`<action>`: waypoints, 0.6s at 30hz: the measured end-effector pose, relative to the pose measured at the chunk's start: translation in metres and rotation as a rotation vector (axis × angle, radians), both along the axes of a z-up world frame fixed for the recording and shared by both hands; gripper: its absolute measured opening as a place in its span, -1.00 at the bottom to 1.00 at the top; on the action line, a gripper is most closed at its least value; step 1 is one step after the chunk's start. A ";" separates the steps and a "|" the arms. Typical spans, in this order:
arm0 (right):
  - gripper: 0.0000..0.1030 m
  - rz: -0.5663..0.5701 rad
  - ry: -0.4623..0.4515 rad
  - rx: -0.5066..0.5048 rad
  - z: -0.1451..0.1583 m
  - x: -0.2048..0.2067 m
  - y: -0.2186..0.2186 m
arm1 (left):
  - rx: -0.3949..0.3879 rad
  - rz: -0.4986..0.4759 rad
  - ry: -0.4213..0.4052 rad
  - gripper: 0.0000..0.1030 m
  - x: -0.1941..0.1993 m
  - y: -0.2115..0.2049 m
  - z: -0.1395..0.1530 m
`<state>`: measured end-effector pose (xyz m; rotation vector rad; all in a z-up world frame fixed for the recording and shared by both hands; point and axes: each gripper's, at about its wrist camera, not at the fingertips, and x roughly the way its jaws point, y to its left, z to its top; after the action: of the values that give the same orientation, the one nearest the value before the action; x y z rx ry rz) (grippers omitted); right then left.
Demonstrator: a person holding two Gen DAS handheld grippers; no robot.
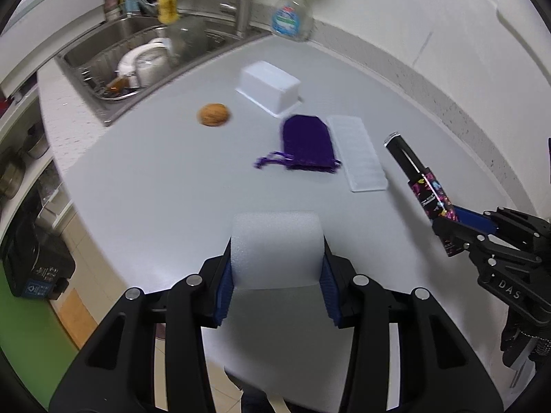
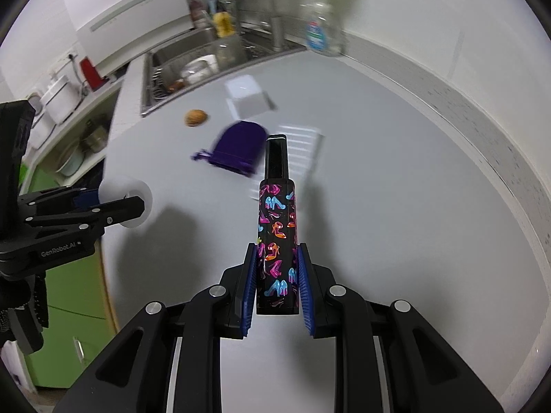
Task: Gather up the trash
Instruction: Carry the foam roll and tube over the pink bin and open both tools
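Observation:
My left gripper (image 1: 277, 265) is shut on a white foam roll (image 1: 277, 251), its blue pads pressing both sides; the same roll (image 2: 125, 203) shows at the left of the right wrist view, held above the counter's front edge. My right gripper (image 2: 277, 261) is shut on a black bottle (image 2: 277, 227) printed with coloured shoes, its black cap pointing away from me; in the left wrist view that bottle (image 1: 422, 186) stands at the right, lifted off the counter. On the grey counter (image 1: 155, 189) lie a walnut (image 1: 213, 114), a purple drawstring pouch (image 1: 308, 144) and a white ridged tray (image 1: 358, 153).
An upturned white plastic tub (image 1: 270, 87) sits behind the pouch. A steel sink (image 1: 137, 55) with dishes is at the back left, with a soap dispenser (image 1: 291, 13) beside the tap. The counter ends at a white wall on the right and drops off at the left.

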<state>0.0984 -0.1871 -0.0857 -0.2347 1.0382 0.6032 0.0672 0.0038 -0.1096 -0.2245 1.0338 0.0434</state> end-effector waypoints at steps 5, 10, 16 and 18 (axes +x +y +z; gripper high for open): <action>-0.57 0.074 -0.007 0.017 0.008 -0.014 0.044 | 0.010 0.059 -0.019 -0.17 -0.027 0.039 0.012; -0.58 0.166 -0.006 0.035 0.014 -0.032 0.096 | 0.018 0.139 -0.026 -0.17 -0.062 0.086 0.017; -0.57 0.303 0.013 0.055 0.014 -0.060 0.170 | 0.018 0.256 -0.015 -0.17 -0.111 0.146 0.011; -0.57 0.348 0.023 0.057 0.010 -0.070 0.194 | 0.013 0.294 -0.006 -0.17 -0.125 0.164 0.005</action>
<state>0.0279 0.0072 -0.0757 -0.3631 1.0082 0.9500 -0.0579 0.1673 -0.1047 -0.3629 0.9873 0.3149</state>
